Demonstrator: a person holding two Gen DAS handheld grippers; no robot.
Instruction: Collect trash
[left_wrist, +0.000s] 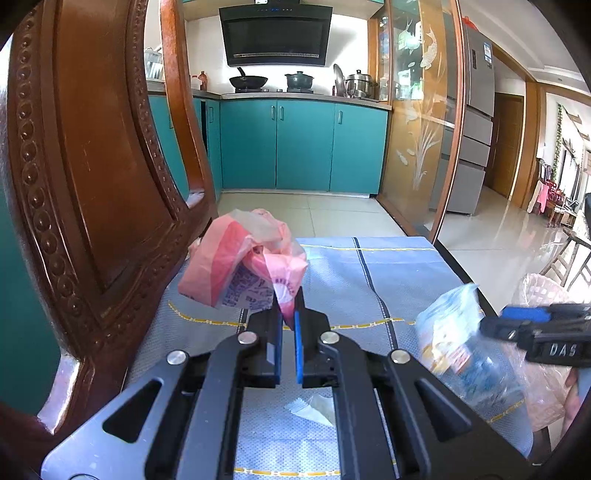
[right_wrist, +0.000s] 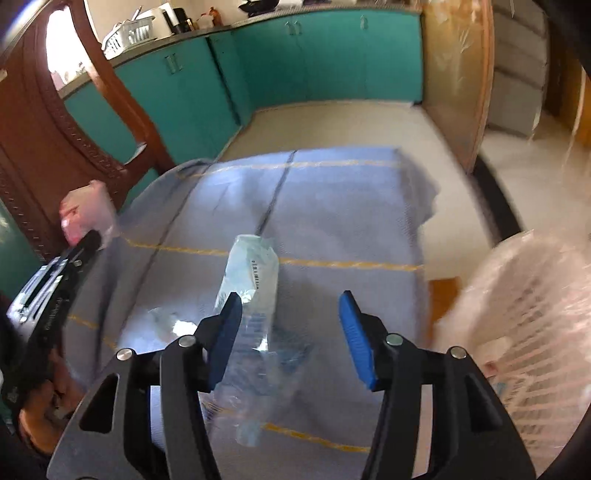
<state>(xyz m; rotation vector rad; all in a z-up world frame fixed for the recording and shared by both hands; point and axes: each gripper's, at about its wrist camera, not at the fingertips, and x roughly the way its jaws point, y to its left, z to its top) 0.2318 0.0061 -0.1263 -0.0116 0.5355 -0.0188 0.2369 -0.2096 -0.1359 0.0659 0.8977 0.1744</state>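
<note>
My left gripper (left_wrist: 289, 314) is shut on a corner of a crumpled pink plastic bag (left_wrist: 247, 262), which it holds just above the blue-grey tablecloth (left_wrist: 369, 280). From the right wrist, that gripper (right_wrist: 90, 238) and the bag (right_wrist: 85, 208) show at the far left. My right gripper (right_wrist: 290, 295) has its blue pads wide apart. A clear printed wrapper (right_wrist: 255, 280), blurred, hangs between them against the left pad, and the right pad is clear of it. In the left wrist view the wrapper (left_wrist: 458, 339) sits at the right gripper's (left_wrist: 496, 323) tip.
A white lattice basket with a pale pink liner (right_wrist: 535, 295) stands off the table's right edge, the basket (left_wrist: 543, 293) also showing behind the right gripper. A small clear scrap (left_wrist: 314, 406) lies on the cloth. A carved wooden chair (left_wrist: 92, 166) crowds the left.
</note>
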